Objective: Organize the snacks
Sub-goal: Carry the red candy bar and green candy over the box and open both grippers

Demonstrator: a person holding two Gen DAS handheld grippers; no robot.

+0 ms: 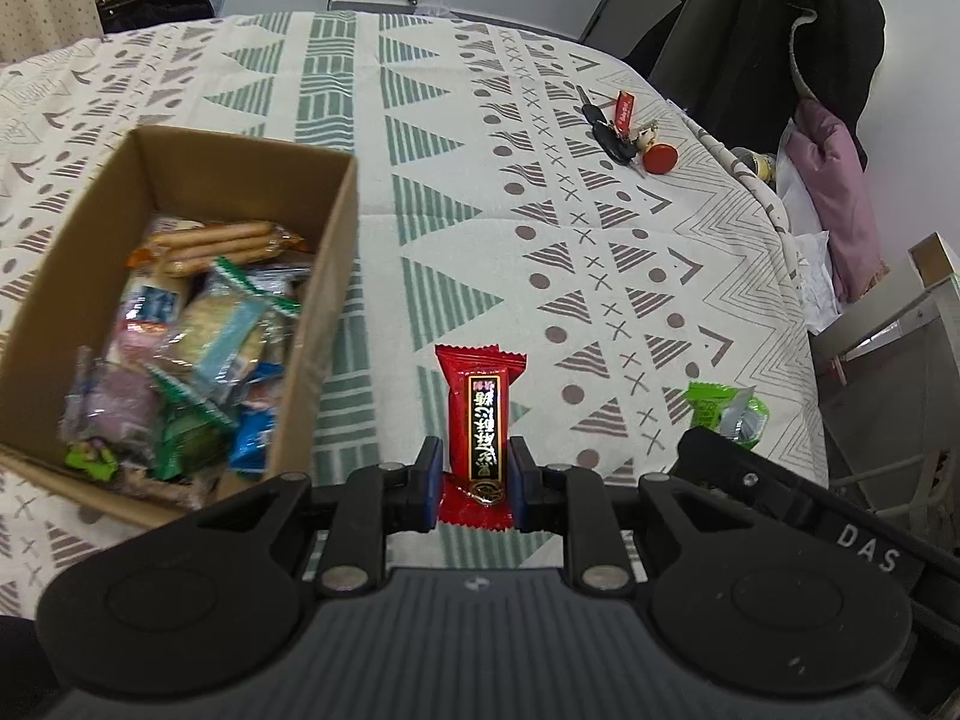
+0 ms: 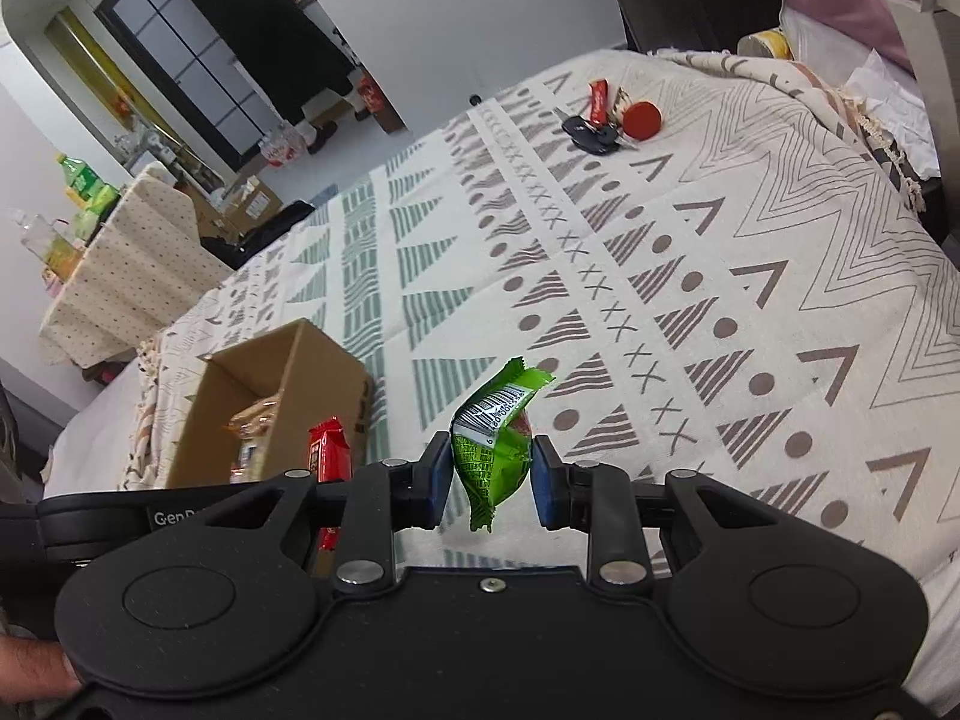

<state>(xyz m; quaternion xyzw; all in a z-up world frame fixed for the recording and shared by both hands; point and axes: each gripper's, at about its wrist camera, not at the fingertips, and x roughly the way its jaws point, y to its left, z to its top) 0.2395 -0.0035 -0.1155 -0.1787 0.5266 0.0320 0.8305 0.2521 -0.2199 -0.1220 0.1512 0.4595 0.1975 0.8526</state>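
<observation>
The left gripper (image 1: 474, 483) is clenched on a red snack packet (image 1: 480, 426), which it pinches only near the lower end, so most of the packet sticks out forward. The right gripper (image 2: 491, 474) is grasping a green snack packet (image 2: 498, 432) around its middle, and the wrapper is crumpled and bent between the pads. In both wrist views the packets seem to be lifted clear of the patterned cloth on the table (image 1: 540, 210), though I cannot be certain of this.

The cardboard box (image 1: 336, 228), already quite full of snacks, stands at about ten o'clock from the left gripper.

I think the main risk is slipping. The wrappers look smooth, and the red one, held by its end, could swing or slide out during the carry. The box is crowded, so a packet dropped carelessly may rest on the heap or tip over the wall. The two grippers are close together and could bump on the way.

The near wall of the box is cut off behind the left gripper. The bunch of keys (image 1: 612, 132) at about one o'clock is small and hard to read.
</observation>
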